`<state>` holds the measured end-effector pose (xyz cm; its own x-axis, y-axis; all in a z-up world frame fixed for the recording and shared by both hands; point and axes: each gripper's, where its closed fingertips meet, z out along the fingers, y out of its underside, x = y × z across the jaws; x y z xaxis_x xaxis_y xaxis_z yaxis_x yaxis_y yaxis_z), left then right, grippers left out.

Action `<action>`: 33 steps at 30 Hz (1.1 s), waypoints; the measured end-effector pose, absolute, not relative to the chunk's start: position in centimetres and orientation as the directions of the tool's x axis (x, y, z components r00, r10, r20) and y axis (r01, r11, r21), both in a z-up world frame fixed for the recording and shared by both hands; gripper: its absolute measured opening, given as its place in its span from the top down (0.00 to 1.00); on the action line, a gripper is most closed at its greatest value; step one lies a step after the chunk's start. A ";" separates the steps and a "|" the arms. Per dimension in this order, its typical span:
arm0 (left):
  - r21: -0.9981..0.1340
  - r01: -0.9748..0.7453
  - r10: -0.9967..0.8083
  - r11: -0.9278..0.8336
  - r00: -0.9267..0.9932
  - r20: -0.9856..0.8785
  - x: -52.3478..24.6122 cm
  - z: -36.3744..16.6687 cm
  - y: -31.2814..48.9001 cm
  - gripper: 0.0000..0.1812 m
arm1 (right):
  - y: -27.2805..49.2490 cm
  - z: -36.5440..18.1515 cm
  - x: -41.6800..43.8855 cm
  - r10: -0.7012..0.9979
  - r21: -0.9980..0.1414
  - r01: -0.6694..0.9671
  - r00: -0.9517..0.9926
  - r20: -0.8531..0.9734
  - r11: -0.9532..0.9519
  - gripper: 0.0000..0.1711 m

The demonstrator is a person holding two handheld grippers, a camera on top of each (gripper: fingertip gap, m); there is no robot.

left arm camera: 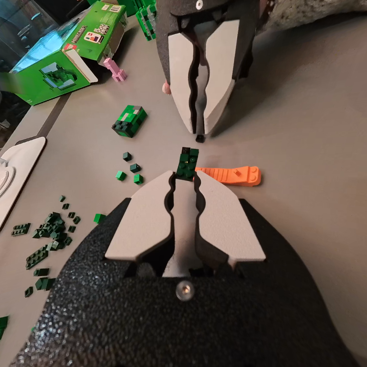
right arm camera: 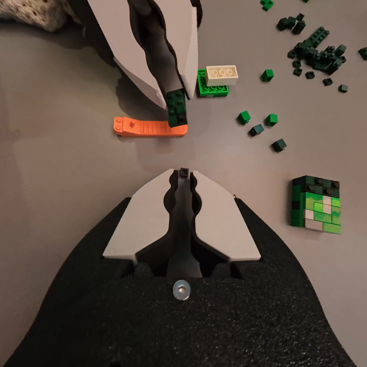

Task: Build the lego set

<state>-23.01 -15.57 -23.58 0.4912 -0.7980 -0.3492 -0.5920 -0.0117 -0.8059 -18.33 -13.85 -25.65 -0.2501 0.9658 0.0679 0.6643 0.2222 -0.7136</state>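
My left gripper (left arm camera: 183, 175) is shut on a dark green plate assembly (left arm camera: 187, 164) with small bricks on its far end, held above the grey table. It also shows in the right wrist view (right arm camera: 176, 108). My right gripper (right arm camera: 183, 172) is shut on a small black 1x1 piece (right arm camera: 183, 172). In the left wrist view that piece (left arm camera: 199, 138) hangs at the right gripper's tips (left arm camera: 199, 133), just beyond the assembly's far end, a small gap apart.
An orange brick separator (left arm camera: 228, 176) lies on the table under the assembly. A green block build (left arm camera: 130, 121), loose small green bricks (left arm camera: 135, 167), a dark green brick pile (left arm camera: 53, 228), the green set box (left arm camera: 59, 65) and a pink figure (left arm camera: 116, 70) are at left. A white brick on a green plate (right arm camera: 221, 75). About 6 cm separates my left fingertips from my right. From the right gripper's tips to the pink figure (left arm camera: 116, 70) is close to 25 cm.
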 end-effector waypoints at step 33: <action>-0.798 -0.602 -0.803 -0.008 0.480 -0.353 -22.0 -23.8 -15.9 0.91 | -16.4 -23.8 -20.2 0.934 -0.709 0.631 -0.339 0.114 0.316 0.96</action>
<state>-22.04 -15.90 -23.75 0.4795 -0.8033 -0.3533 -0.6022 -0.0084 -0.7983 -20.19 -16.42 -23.78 -0.3390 0.9339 0.1140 0.6308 0.3155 -0.7089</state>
